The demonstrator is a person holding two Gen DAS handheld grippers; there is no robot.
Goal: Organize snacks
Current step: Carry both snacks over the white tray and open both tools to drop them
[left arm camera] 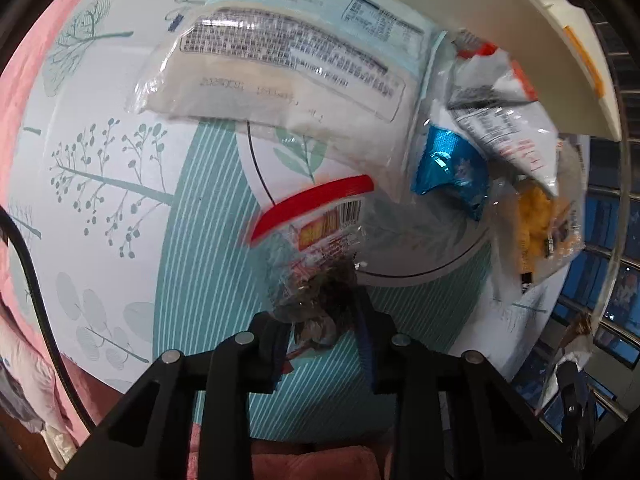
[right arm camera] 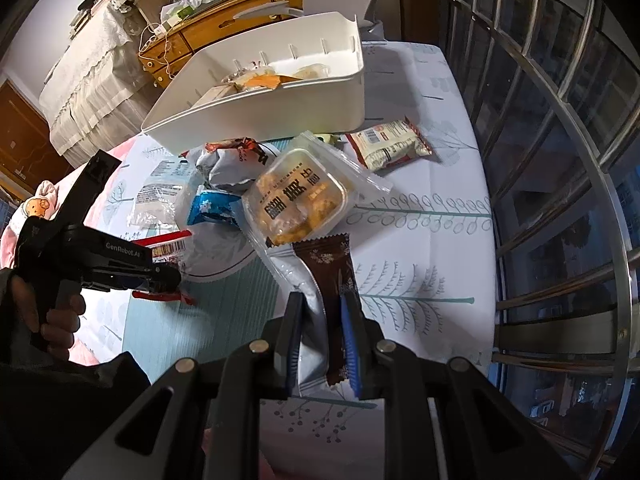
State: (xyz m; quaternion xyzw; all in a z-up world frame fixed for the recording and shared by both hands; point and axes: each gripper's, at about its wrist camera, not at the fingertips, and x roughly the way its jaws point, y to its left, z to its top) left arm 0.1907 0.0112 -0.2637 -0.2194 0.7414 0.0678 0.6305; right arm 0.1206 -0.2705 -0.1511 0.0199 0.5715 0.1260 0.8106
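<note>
My left gripper (left arm camera: 322,316) is shut on a clear snack packet with a red top band (left arm camera: 316,216), held just above the patterned tablecloth; it also shows in the right wrist view (right arm camera: 168,276). My right gripper (right arm camera: 322,320) is shut on a brown-and-silver snack packet (right arm camera: 328,276), lifted over the table. A white bin (right arm camera: 280,108) stands at the back with several snacks inside. In front of it lie a clear tray pack of yellow snacks (right arm camera: 298,200), a blue packet (right arm camera: 210,208), a grey-and-orange packet (right arm camera: 232,164) and a beige packet (right arm camera: 386,144).
A large clear bag with printed labels (left arm camera: 280,64) lies on the cloth at the left of the pile. The table (right arm camera: 440,240) ends at a metal window grille (right arm camera: 560,160) on the right. A pink cloth (left arm camera: 16,120) lies beyond the left edge.
</note>
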